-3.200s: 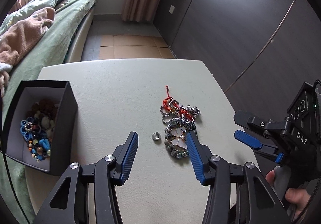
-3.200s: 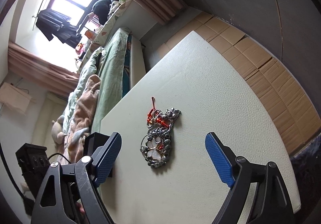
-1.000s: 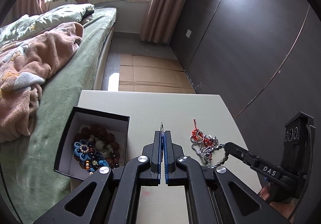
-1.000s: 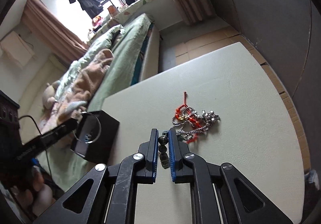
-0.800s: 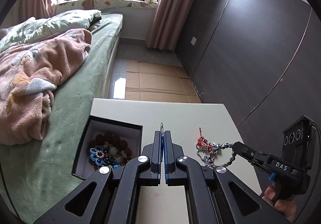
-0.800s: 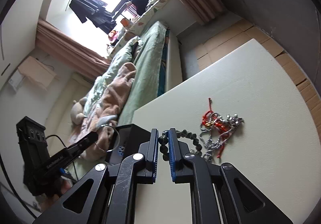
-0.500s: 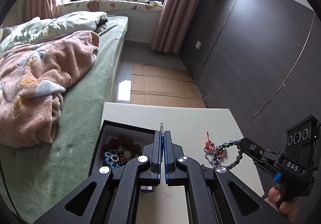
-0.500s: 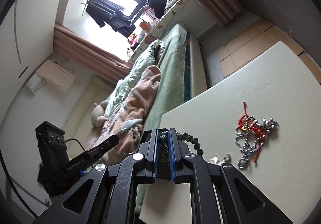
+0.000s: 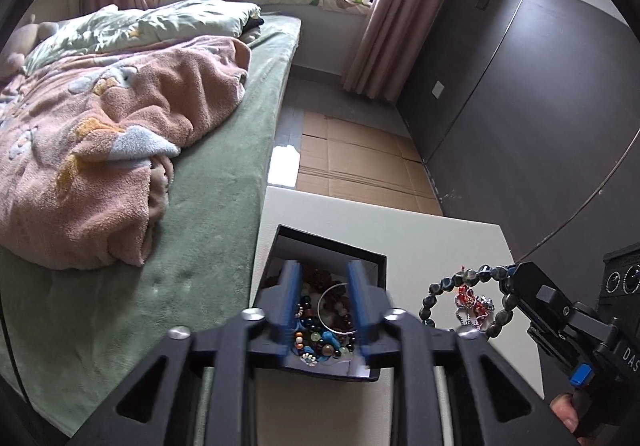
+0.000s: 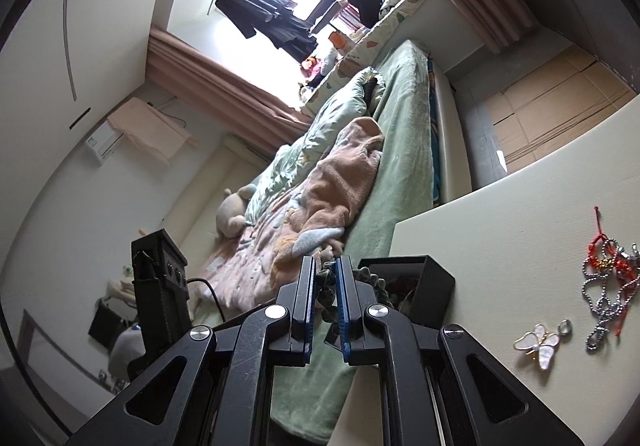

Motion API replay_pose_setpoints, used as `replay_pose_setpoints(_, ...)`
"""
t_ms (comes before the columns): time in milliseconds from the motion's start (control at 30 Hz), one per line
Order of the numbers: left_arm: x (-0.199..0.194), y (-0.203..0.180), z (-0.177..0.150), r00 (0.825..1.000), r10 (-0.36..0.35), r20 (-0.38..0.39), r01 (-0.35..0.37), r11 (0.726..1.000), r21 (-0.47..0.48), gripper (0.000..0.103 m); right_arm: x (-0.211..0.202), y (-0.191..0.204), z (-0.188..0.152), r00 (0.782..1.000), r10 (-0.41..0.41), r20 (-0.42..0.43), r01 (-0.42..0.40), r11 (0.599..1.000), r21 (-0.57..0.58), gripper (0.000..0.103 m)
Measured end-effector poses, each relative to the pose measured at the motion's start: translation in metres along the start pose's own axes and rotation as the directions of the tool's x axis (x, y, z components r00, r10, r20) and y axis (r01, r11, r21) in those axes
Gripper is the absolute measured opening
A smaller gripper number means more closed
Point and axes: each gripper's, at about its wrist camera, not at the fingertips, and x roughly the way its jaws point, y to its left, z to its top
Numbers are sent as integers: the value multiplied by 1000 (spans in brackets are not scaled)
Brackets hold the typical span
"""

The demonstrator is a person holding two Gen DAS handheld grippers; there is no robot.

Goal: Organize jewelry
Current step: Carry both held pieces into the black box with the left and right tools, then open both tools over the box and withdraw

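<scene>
The left tongs [image 9: 323, 300] hung apart directly above the black box [image 9: 376, 260], a thin bangle [image 9: 335, 308] lying inside it. The right tongs [image 10: 324, 296], tilted, pinched a dark bead bracelet [image 9: 464, 296] beside the box, above the counter [image 10: 500, 254].

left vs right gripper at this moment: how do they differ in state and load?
The left gripper is open, jaws apart over the black box, and grips nothing; the thin silver ring lies among the beads inside. The right gripper is shut on the dark bead bracelet, which hangs as a loop above the table, beside the box rather than over it. Both have blue pads and point toward the box.
</scene>
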Motion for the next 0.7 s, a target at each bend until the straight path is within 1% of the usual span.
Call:
replay_pose_setpoints(33,-3,3,0,1000,-9,11,9,1000,-8,78,4,1,-1,1000,-1,-5,0,1000,-2,11)
replay_pose_setpoints(67,-8,6,0,999,-20,34,20,1000,-17,96,8,2,-2,1000,-1,-9,1,1000,-3,11)
replay_pose_setpoints(100,-13,9,0,998,-21,64,23,999,-24,98,12,4,-3,1000,-2,-13,2,1000,-4,11)
replay_pose_setpoints(133,-18,11,0,996,-12,84,14,1000,-26,98,14,4,-6,1000,-2,-15,2,1000,-5,11)
replay_pose_setpoints(167,-20,13,1,996,0,91,2,1000,-23,98,19,5,-6,1000,-3,-16,3,1000,-5,11)
replay_pose_setpoints(200,-21,14,2,996,9,90,-7,1000,-22,98,23,7,-6,1000,-10,-20,10,1000,-6,12)
replay_pose_setpoints(267,-22,21,4,996,19,85,-17,999,-32,98,35,7,-6,997,-52,-50,51,999,-10,12)
replay_pose_setpoints(333,-23,29,3,996,23,85,-20,999,-48,98,45,0,-9,993,-69,-97,71,997,22,17)
replay_pose_setpoints(367,-23,32,2,996,23,88,-18,998,-54,98,46,-4,-9,991,-76,-106,81,996,40,32)
replay_pose_setpoints(400,-24,35,1,996,17,92,-12,998,-63,98,45,-5,-10,991,-90,-99,94,995,42,53)
replay_pose_setpoints(433,-25,36,-2,995,6,96,1,997,-72,98,41,-5,-10,991,-105,-87,108,994,30,61)
replay_pose_setpoints(467,-25,37,-3,995,-3,100,11,997,-78,98,37,-3,-9,991,-113,-76,114,993,14,72)
replay_pose_setpoints(500,-26,35,-4,994,-6,105,14,997,-75,98,33,0,-8,991,-117,-69,117,993,-2,80)
replay_pose_setpoints(533,-26,33,-5,994,-7,110,14,998,-64,98,28,2,-7,991,-121,-63,120,993,-16,84)
replay_pose_setpoints(567,-25,30,-6,994,-7,113,13,999,-50,98,22,3,-6,991,-125,-51,124,992,-27,93)
replay_pose_setpoints(600,-25,27,-6,993,-8,116,13,999,-40,98,17,4,-5,990,-134,-37,133,990,-36,96)
replay_pose_setpoints(633,-24,24,-7,993,-14,117,19,999,-36,98,12,2,-5,988,-150,-28,149,988,-42,96)
replay_pose_setpoints(700,-22,20,-8,992,-30,119,36,998,-45,103,3,-4,-3,983,-183,-20,182,983,-38,96)
